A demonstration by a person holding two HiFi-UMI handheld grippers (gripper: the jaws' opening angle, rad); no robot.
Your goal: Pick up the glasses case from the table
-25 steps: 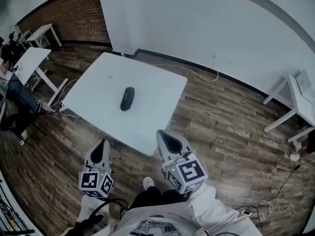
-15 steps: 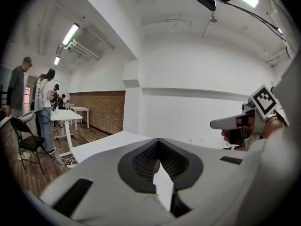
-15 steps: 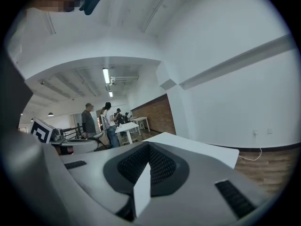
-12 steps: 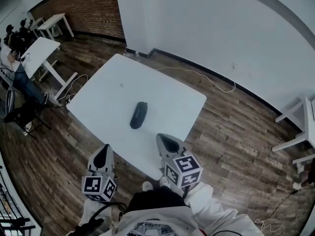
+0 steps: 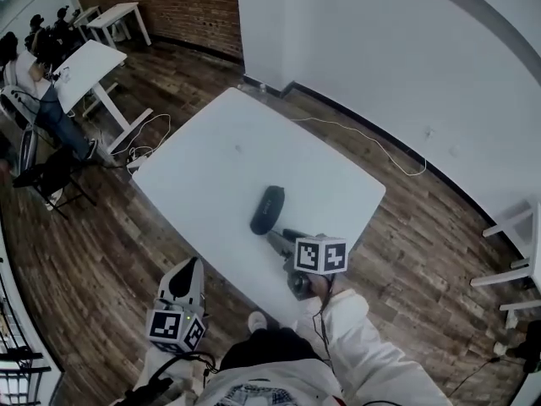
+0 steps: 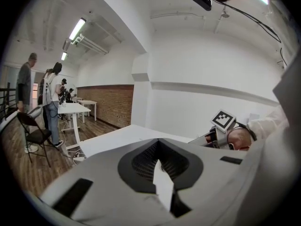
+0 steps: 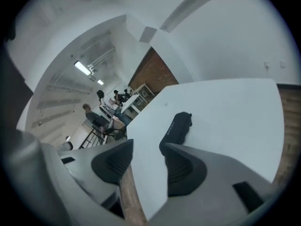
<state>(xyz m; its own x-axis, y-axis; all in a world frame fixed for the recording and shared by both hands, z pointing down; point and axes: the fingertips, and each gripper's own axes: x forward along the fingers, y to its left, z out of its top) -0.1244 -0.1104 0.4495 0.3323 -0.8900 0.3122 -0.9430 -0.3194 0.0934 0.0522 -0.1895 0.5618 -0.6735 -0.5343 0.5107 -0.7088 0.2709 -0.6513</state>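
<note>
Case (image 5: 267,209) untouched mid-tabletop (image 5: 220,159) | right tongs (image 5: 277,238) open, just short | left tongs (image 5: 188,269) closed, lower left | grasp, lift pending

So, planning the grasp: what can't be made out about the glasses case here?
Right gripper view: a finger of the right gripper hides the near end of the glasses case; its side print too small to read.
Left gripper view: case unseen; the left gripper body fills the lower frame.

White sleeves (image 5: 359,349), grey hand-held grippers (image 5: 187,266) (image 5: 275,238)
</note>
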